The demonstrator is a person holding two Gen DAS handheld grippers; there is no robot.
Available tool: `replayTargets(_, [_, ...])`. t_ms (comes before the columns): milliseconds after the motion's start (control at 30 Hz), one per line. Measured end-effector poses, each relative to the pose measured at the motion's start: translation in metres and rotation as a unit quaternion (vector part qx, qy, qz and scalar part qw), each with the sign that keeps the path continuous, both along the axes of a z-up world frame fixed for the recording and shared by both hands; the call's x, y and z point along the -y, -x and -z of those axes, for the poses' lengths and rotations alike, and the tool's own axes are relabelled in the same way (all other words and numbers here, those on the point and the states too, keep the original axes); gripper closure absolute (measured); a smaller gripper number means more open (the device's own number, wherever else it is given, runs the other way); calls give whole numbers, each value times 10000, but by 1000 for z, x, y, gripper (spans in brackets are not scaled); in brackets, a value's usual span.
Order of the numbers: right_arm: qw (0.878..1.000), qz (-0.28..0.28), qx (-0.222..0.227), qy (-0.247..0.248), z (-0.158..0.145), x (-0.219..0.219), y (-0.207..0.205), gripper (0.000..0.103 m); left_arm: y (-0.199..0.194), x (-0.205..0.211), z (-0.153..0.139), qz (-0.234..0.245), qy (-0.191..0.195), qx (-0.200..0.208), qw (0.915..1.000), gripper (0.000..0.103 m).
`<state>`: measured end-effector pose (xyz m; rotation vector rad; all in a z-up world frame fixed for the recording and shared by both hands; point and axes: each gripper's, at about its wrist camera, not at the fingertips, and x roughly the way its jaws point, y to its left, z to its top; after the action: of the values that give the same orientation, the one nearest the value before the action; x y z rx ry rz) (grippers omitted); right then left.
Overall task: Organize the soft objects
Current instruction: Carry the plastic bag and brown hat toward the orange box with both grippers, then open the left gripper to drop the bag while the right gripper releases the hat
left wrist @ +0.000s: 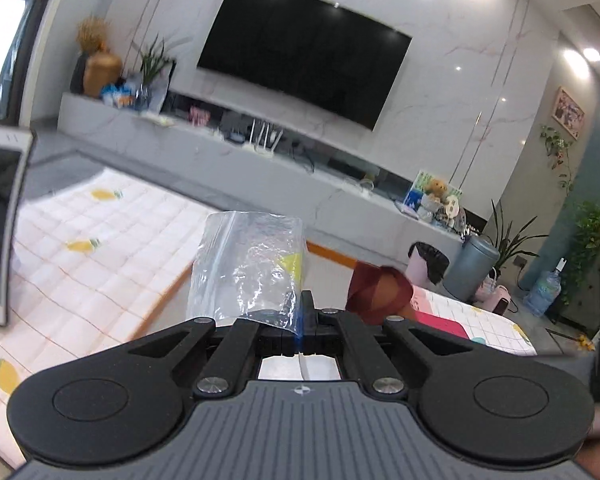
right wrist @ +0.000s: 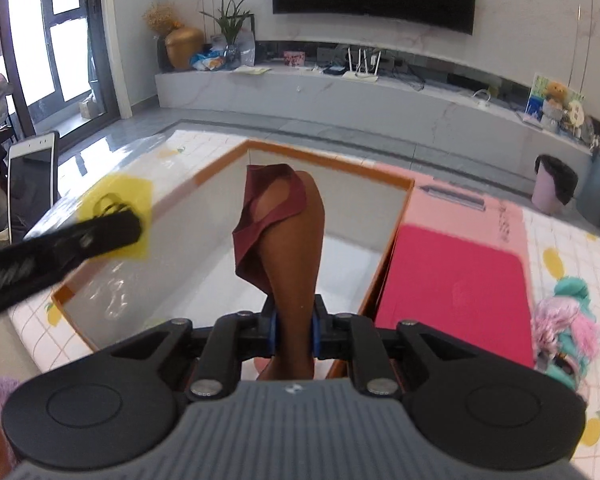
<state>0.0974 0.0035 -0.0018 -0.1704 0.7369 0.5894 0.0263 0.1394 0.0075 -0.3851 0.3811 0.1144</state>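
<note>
My left gripper (left wrist: 300, 316) is shut on the edge of a clear plastic zip bag (left wrist: 248, 268) with a yellow label, held up in the air. In the right wrist view that gripper (right wrist: 134, 222) shows as a blurred black arm at the left, with the bag (right wrist: 112, 276) hanging over the box. My right gripper (right wrist: 294, 320) is shut on a brown stocking with a dark red band (right wrist: 288, 232), held upright over an open orange-rimmed box (right wrist: 396, 240). The stocking also shows in the left wrist view (left wrist: 380, 288).
A pink and red box lid (right wrist: 456, 272) lies right of the box on a lemon-print mat (right wrist: 572, 252). A pink and teal plush toy (right wrist: 568, 328) lies at the right. A tablet (right wrist: 30, 184) stands at the left. A TV cabinet (right wrist: 340, 96) runs behind.
</note>
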Motion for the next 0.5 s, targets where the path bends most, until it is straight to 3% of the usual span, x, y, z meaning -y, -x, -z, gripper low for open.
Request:
replayTargets(133, [9998,7,-191,-34,15,12,-3,90,-16,-13,13,61,235,-379,9990,103])
replayTargets(300, [9997,-68,-3,-222,23,19,5,91,-32,0,28,-439,-282,-1153,9920,103])
replayTargets(500, [9995,-92,-30,-307,25,22,7,91,-47,-14,36,-625,207,-1357,9886,103])
